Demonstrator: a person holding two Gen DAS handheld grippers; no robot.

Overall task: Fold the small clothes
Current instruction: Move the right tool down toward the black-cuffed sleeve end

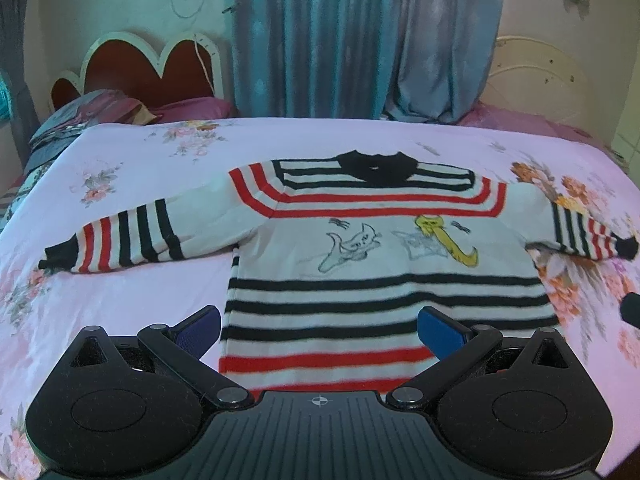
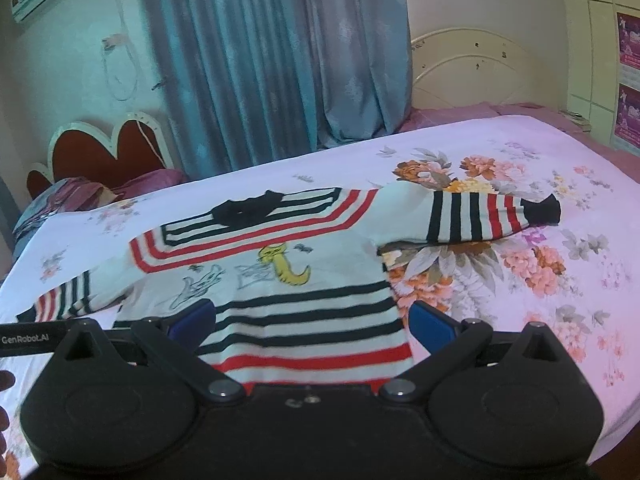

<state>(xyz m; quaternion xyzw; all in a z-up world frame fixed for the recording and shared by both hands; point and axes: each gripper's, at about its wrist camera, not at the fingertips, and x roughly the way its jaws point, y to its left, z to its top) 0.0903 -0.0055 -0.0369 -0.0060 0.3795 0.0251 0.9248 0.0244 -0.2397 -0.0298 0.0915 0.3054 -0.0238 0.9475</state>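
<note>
Item: striped sweater [image 1: 384, 256], child-size, spread front-up on the bed [image 1: 132, 304], collar at 12 o'clock, hem at 6 o'clock, both sleeves out to 9 and 3 o'clock. Not yet folded.

Left gripper [image 1: 320, 330]: jaws spread wide, holding nothing, poised above the hem with its blue pads straddling the lower body.

Right gripper [image 2: 310, 324]: jaws likewise spread and empty, over the hem toward the sweater's 3 o'clock side seam.

Hazards, judged:
- Both grippers crowd the same hem edge; closing inward together risks a collision between them.
- Knit lies directly on the floral bedsheet [image 2: 520, 280]; a deep pinch could catch sheet with fabric and drag both.
- Pinching only the top layer would lift the front off the back and skew the fold.
- The soft mattress gives under pressure, so the hem may bunch.

Edges and room:
- Open sheet at 9 and 3 o'clock beyond the sleeve cuffs, ample for folding sleeves inward.
- Clear band at 12 o'clock between collar and curtain [image 1: 360, 40].
- Bed edge near at 6 o'clock; little margin there.
</note>
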